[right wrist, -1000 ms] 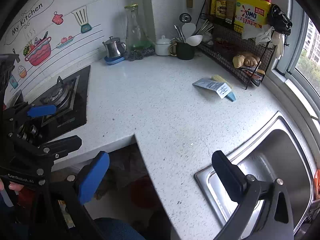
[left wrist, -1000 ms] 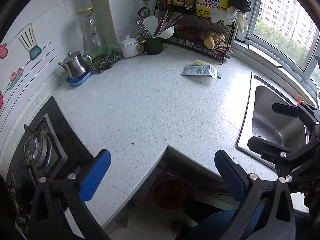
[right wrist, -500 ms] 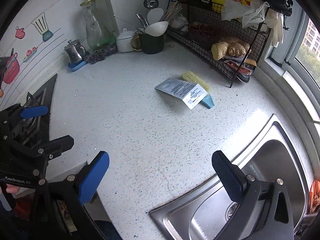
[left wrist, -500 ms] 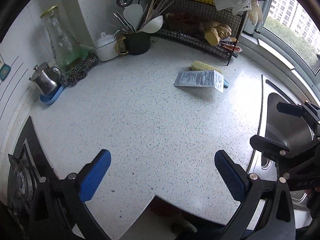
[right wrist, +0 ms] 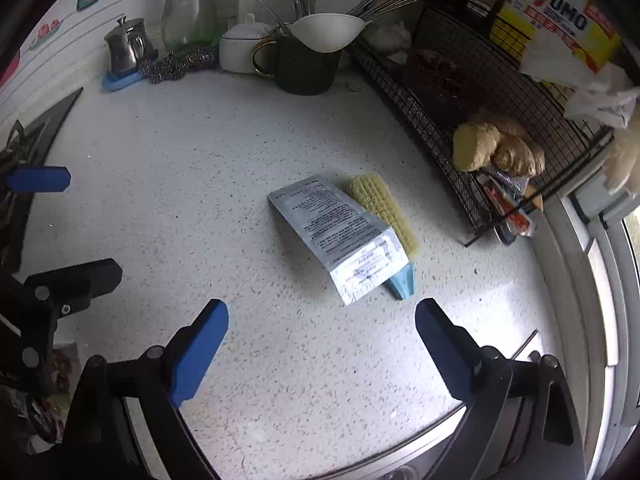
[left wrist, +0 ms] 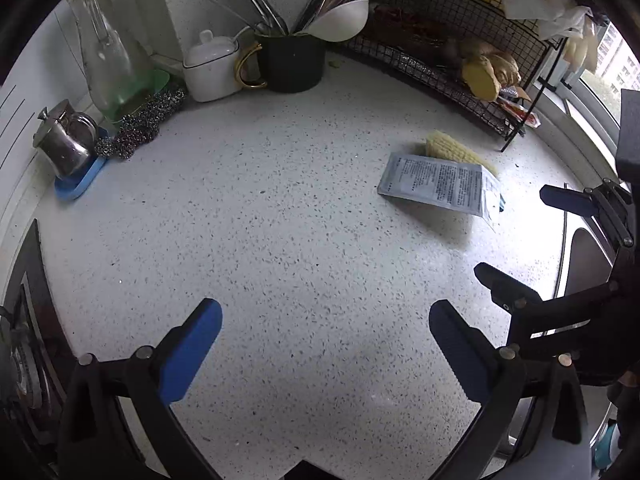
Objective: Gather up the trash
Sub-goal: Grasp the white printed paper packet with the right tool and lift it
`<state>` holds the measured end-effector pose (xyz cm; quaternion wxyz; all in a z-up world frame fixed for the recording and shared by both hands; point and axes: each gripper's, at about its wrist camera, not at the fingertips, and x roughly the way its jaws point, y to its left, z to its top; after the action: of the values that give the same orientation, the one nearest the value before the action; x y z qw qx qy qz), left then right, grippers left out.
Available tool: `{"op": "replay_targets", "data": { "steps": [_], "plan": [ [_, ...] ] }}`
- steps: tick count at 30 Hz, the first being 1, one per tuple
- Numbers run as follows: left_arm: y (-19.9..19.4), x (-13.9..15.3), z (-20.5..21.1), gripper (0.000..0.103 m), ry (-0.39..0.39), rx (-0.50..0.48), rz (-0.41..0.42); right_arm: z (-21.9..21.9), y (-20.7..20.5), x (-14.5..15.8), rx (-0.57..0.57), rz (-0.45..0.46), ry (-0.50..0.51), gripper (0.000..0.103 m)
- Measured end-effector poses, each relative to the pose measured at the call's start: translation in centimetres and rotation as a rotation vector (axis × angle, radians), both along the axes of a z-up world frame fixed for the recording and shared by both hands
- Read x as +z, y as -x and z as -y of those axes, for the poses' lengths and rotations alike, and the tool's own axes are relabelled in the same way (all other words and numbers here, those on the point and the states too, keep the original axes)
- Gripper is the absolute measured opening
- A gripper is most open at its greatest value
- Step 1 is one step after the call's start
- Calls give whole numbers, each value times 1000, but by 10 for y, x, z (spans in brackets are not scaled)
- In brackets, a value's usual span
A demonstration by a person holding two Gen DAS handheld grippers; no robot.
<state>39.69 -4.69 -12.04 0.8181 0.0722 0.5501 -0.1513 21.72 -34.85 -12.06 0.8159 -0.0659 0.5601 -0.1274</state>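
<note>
From the left wrist, the left tongs point(left wrist: 325, 334) hang over bare speckled worktop point(left wrist: 280, 220), fingers wide apart and holding nothing. The printed wrapper point(left wrist: 440, 183) lies ahead and to the right, well clear of these tongs, resting partly across a corn cob point(left wrist: 454, 151) near the foot of the wire rack point(left wrist: 460, 68). The right tongs point(left wrist: 536, 236) show at the right edge, also spread.

From the right wrist, the right tongs point(right wrist: 322, 322) are spread and empty, and the wrapper point(right wrist: 340, 232) sits just beyond their tips, close to centre. Its far edge is propped on the corn cob point(right wrist: 380, 204) and a pale blue piece point(right wrist: 402, 282) pokes out beneath its near corner.

The wrapper looks light, thin, limp and probably slick, so it could slide or fold under a push. The raised edge over the cob seems the best place to pinch.
</note>
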Motion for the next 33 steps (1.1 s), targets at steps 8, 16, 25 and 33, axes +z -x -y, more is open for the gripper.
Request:
{"op": "replay_targets", "data": {
  "steps": [8,16,25,33],
  "plan": [
    [-27,-27,-4,103,11,8,-44,5,-32,-28,17,-87,95,65],
    [-44,-28,-3,103,15,-16,-36,6,-40,-33,12,-92,115,16],
    [-43,-8,14,103,17,-77,-3,7,-27,-2,-42,3,14,0],
    [-36,5,26,103,30,-105,17,9,-2,22,-92,56,20,0]
  ]
}}
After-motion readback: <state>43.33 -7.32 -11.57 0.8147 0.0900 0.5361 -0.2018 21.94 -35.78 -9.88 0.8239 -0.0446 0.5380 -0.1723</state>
